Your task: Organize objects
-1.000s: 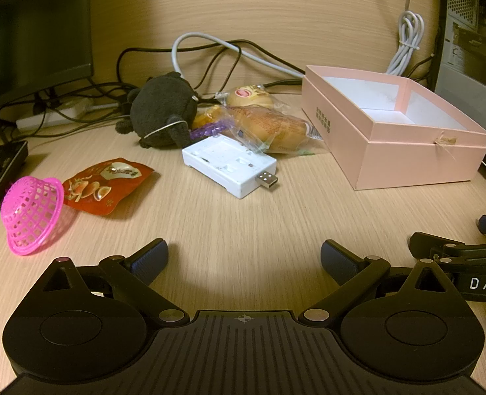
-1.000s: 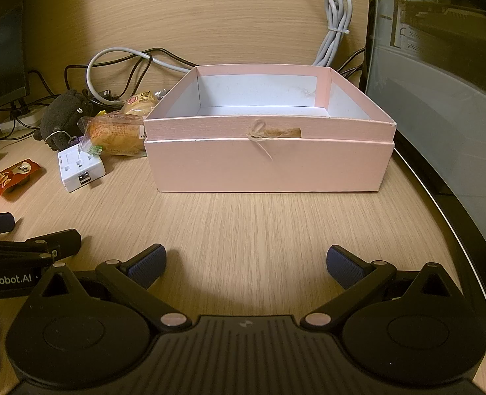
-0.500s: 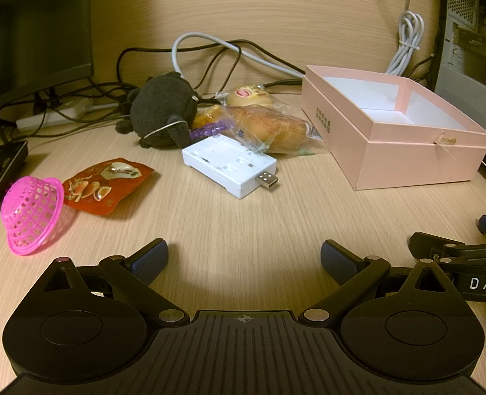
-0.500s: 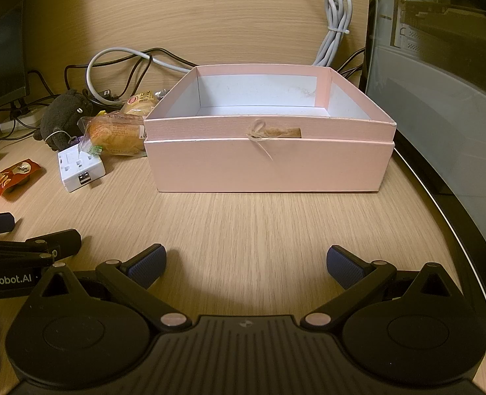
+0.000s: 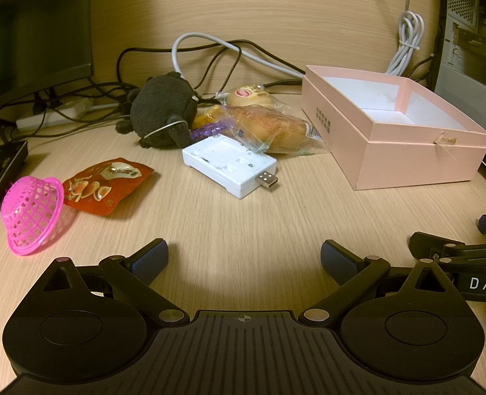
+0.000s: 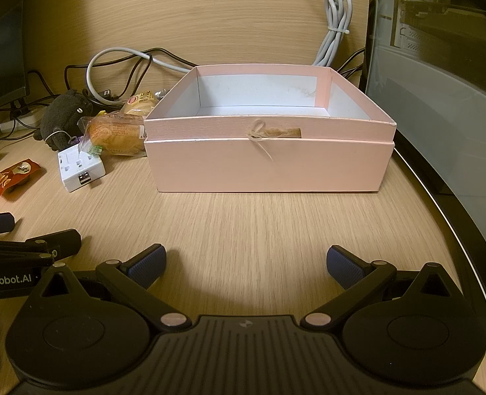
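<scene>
Behind pink box [image 6: 269, 164], half-hidden bread packet [image 6: 114, 136].

Warm, dim yellowish light covers both views. A brighter patch lies on the table [image 5: 249, 230] just ahead of each tool, and the corners darken. Fisheye curvature bends the edges. The computer case [image 6: 440, 65] shows faint reflections. Focus is sharp.

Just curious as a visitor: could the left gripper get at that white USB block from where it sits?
Probably yes. The left gripper is open, and only bare desk lies between it and the white USB block. A wrapped bun touches its far edge.
</scene>
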The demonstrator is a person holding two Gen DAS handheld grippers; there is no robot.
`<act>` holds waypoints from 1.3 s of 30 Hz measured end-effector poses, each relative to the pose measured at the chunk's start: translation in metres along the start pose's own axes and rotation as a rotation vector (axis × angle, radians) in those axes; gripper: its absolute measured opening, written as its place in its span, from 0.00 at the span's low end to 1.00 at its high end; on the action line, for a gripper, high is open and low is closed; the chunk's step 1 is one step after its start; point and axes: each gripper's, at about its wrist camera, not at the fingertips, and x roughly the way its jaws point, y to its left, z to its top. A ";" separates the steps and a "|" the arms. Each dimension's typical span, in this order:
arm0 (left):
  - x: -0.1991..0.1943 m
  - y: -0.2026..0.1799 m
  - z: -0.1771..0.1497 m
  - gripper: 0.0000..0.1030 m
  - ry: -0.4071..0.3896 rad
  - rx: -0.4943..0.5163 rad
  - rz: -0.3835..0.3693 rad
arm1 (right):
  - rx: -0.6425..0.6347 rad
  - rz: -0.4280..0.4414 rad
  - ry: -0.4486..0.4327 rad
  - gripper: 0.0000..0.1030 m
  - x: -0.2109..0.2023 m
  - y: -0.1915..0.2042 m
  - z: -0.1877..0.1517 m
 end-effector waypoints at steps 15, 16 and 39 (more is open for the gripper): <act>0.000 0.000 0.001 0.99 0.000 -0.004 0.004 | 0.000 0.000 0.000 1.00 0.000 0.000 0.000; 0.000 0.000 0.001 0.99 0.000 -0.004 0.004 | 0.000 0.000 0.000 1.00 0.000 0.000 0.000; -0.056 0.038 -0.007 0.77 0.003 -0.090 0.004 | -0.029 0.032 0.077 1.00 0.001 -0.004 0.006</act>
